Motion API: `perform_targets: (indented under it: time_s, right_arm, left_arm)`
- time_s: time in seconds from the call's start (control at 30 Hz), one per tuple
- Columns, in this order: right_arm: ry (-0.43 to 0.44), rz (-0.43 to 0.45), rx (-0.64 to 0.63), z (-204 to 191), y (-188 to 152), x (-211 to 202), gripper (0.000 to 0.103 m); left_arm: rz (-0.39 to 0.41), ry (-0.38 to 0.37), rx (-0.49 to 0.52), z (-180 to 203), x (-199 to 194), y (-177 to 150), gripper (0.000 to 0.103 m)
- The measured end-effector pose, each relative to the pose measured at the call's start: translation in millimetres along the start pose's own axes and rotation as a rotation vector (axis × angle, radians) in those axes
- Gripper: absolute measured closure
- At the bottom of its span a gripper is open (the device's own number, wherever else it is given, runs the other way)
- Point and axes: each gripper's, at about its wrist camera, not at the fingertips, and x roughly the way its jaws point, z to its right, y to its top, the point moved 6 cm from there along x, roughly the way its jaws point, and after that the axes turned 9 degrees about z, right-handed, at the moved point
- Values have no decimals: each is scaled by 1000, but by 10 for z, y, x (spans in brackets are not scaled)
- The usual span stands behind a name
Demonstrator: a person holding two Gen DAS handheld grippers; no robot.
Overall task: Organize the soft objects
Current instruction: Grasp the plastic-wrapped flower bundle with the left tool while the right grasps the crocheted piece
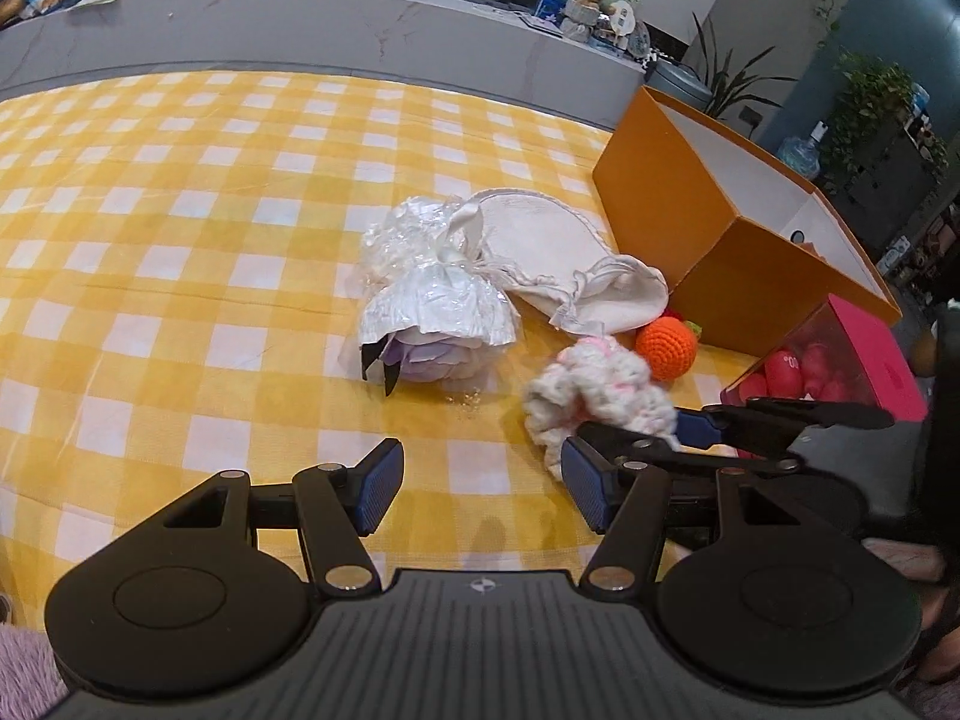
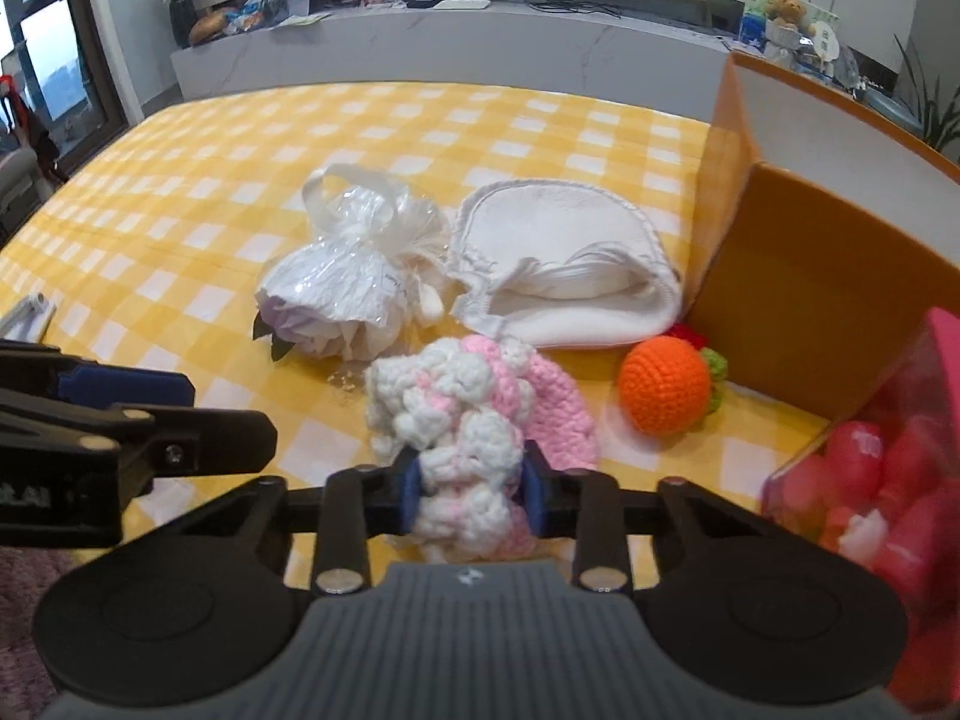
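Note:
My right gripper is shut on a pink and white crochet piece, which rests on the yellow checked tablecloth. The same piece shows in the left wrist view, with the right gripper's fingers on it. My left gripper is open and empty, just left of that piece. An orange crochet ball lies beside it. A white drawstring pouch and a plastic-wrapped flower bundle lie behind.
An open orange box stands at the right, also in the left wrist view. A pink clear-fronted box of red items sits at the near right. A grey counter runs behind the table.

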Motion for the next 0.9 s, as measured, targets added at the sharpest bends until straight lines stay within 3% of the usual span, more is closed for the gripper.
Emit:
perform_targets:
  time_s: [0.27, 0.4, 0.43, 0.63, 0.73, 0.9]
  right_arm:
    - [1, 93, -28, -35, 165, -497, 75]
    - [-18, 155, -46, -4, 379, -564, 75]
    - [-23, 166, -51, 9, 442, -543, 75]
    - [-36, 137, -38, 125, 595, -124, 75]
    - [-49, 107, -33, 168, 526, 59, 75]
    - [-28, 76, 21, 245, 372, 163, 74]
  left_arm:
    - [29, -20, 0, 46, -98, 67, 31]
    - [59, -23, 46, 92, -125, 232, 22]
    - [68, -25, 64, 104, -125, 285, 15]
    - [88, 20, 195, 98, 123, 525, 15]
    - [87, -12, 117, 39, 241, 564, 15]
    - [89, -6, 68, -72, 420, 533, 14]
